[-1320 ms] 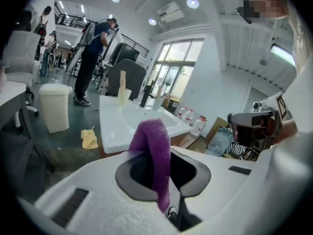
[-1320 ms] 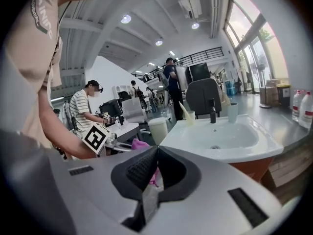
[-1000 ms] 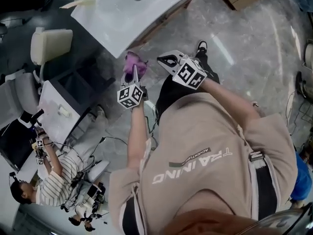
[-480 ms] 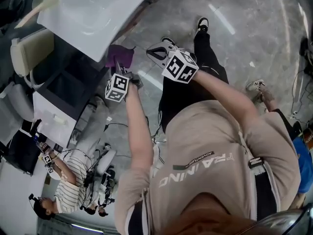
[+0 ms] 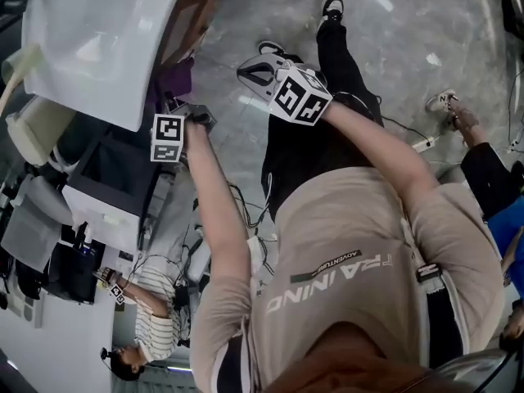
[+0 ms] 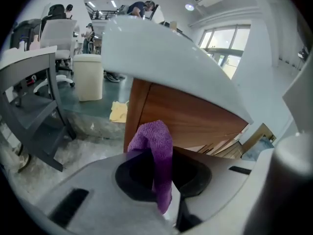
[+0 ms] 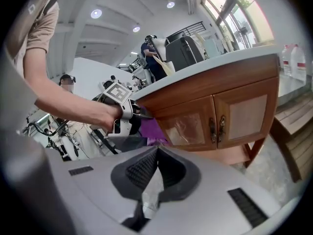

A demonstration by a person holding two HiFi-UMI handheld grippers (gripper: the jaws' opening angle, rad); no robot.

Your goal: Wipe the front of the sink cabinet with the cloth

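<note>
The left arm reaches straight ahead, nearly at full stretch, its hand (image 5: 195,126) wrapped round the left gripper (image 5: 178,103). That gripper's jaws are clenched on the purple cloth (image 6: 157,143), which pokes up from between them and hangs in a fold down over the gap. The cloth (image 5: 177,79) sits under the overhanging rim of the sink (image 5: 98,47), at the corner of the wooden cabinet (image 6: 190,119). From the right gripper view the cloth (image 7: 154,130) lies at the left end of the cabinet (image 7: 215,109) front, beside its left door; whether it presses on the wood I cannot tell.

The right arm is bent at the elbow and held forward beside the left one. The right gripper (image 5: 255,69) hangs over the floor (image 5: 393,47), apart from the cabinet, its jaws pressed together with nothing between them.

A second ago the cloth was out in the open by the sink's corner. Since then the left arm has pushed forward and the cloth has gone in under the rim. The right gripper has kept its place beside it.
</note>
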